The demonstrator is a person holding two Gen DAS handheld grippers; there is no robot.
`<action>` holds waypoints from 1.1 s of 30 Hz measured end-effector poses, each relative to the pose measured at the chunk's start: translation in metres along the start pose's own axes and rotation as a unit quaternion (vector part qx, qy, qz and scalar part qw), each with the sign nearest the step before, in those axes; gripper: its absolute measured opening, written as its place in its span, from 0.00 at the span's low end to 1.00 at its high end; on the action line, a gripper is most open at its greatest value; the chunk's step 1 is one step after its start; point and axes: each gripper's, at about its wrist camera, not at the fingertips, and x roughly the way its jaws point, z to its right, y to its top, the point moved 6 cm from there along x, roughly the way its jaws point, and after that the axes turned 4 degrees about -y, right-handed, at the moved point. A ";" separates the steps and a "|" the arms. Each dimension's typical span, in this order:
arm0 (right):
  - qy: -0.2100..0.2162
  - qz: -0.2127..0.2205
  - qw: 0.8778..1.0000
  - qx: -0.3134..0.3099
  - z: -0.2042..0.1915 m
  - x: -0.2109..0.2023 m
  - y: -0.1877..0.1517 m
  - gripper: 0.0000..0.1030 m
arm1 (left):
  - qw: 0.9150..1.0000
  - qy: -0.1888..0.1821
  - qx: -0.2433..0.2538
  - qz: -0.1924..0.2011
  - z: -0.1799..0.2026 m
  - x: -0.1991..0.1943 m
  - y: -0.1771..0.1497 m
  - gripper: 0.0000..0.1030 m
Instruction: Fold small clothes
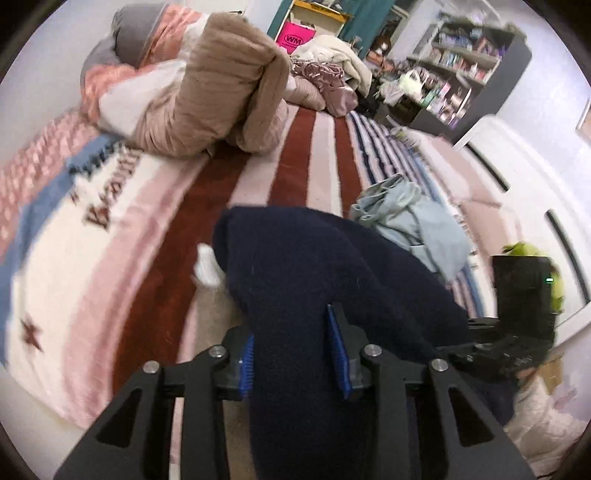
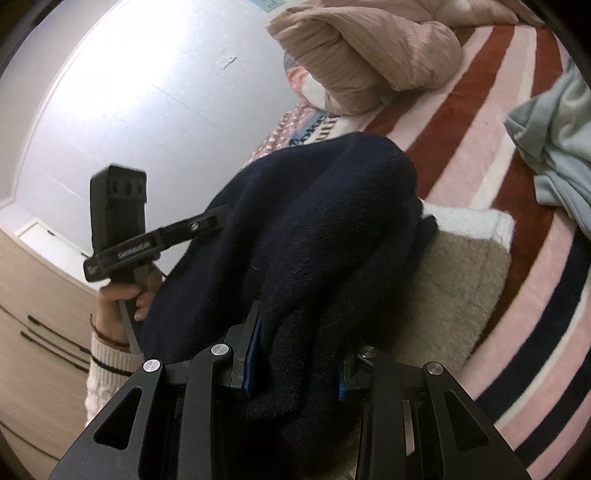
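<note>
A dark navy knit garment (image 1: pixel 314 280) hangs bunched between both grippers above the striped bed blanket (image 1: pixel 295 155). My left gripper (image 1: pixel 295 354) is shut on one part of it, blue pads pressing the cloth. My right gripper (image 2: pixel 295 365) is shut on another part of the same garment (image 2: pixel 314 229). The left gripper also shows from the side in the right wrist view (image 2: pixel 155 240), held by a hand. A beige and white folded cloth (image 2: pixel 458 273) lies on the bed under the navy garment. A crumpled light blue garment (image 1: pixel 410 218) lies to the right.
A tan quilted duvet (image 1: pixel 221 88) is heaped at the far end of the bed with pillows (image 1: pixel 136 33). Pink and cream bedding (image 1: pixel 328 77) lies beyond it. A cluttered grey shelf (image 1: pixel 465 66) stands at the far right. A white wall (image 2: pixel 129 92) lies left of the bed.
</note>
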 end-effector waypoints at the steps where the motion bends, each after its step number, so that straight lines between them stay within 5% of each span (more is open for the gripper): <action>1: -0.001 0.001 1.000 -0.004 -0.004 0.000 0.000 0.25 | 1.000 0.013 0.006 -0.002 0.000 0.000 0.006 0.26; 6: -0.015 -0.004 1.000 -0.013 0.003 -0.003 -0.009 0.28 | 1.000 0.025 0.007 -0.007 0.001 0.003 0.003 0.27; 10: -0.018 -0.016 1.000 0.006 0.018 -0.006 -0.011 0.36 | 0.999 0.033 -0.002 0.005 0.002 -0.004 -0.001 0.45; 15: -0.052 -0.021 0.998 -0.001 0.028 -0.013 -0.014 0.52 | 0.998 0.035 -0.032 0.029 0.010 -0.025 -0.004 0.46; 18: -0.065 -0.013 0.998 0.002 0.038 -0.028 -0.020 0.53 | 0.997 0.055 -0.026 0.045 0.028 -0.042 -0.007 0.47; 26: -0.076 0.022 0.997 -0.005 0.050 -0.092 -0.056 0.53 | 0.993 0.063 0.007 0.095 0.106 -0.067 -0.028 0.59; 33: -0.127 0.066 0.990 -0.018 0.075 -0.170 -0.116 0.53 | 0.984 0.046 0.070 0.158 0.223 -0.053 -0.070 0.73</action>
